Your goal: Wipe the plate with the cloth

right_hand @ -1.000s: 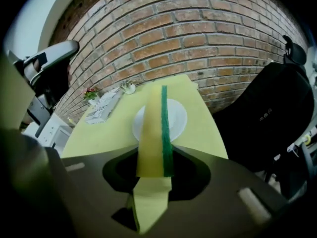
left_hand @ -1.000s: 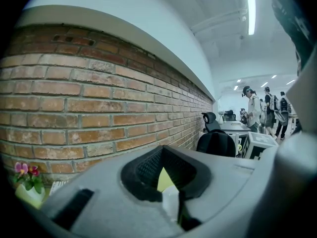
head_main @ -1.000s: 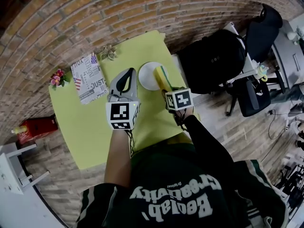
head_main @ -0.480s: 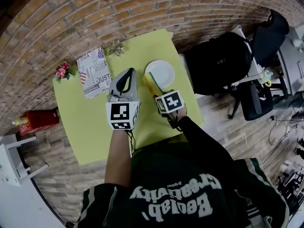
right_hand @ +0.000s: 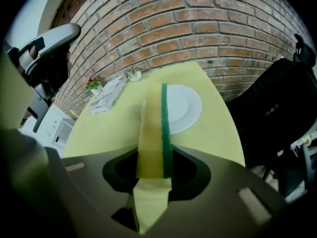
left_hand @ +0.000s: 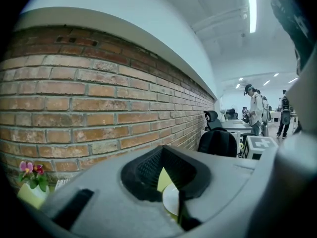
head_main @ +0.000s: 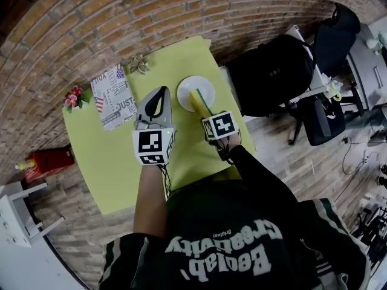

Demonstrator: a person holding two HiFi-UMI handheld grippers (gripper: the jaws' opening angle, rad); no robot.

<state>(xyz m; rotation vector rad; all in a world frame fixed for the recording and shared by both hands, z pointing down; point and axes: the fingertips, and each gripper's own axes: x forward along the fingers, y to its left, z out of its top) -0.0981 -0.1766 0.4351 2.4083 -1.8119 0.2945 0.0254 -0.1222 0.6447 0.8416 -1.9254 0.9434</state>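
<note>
The table stands against the brick wall. On it, the plate lies toward the far right. The booklet lies to the plate's left, well apart from it, with the flower pot at the far left corner beside the booklet. The cloth, between the right gripper's jaws, reaches over the plate's near edge. The left gripper hangs above the table between booklet and plate. A backpack sits off the table's right side.

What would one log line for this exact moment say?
right tongs: shut on cloth | cloth: over plate, contact unclear | left tongs: shut, empty, left of plate
</note>
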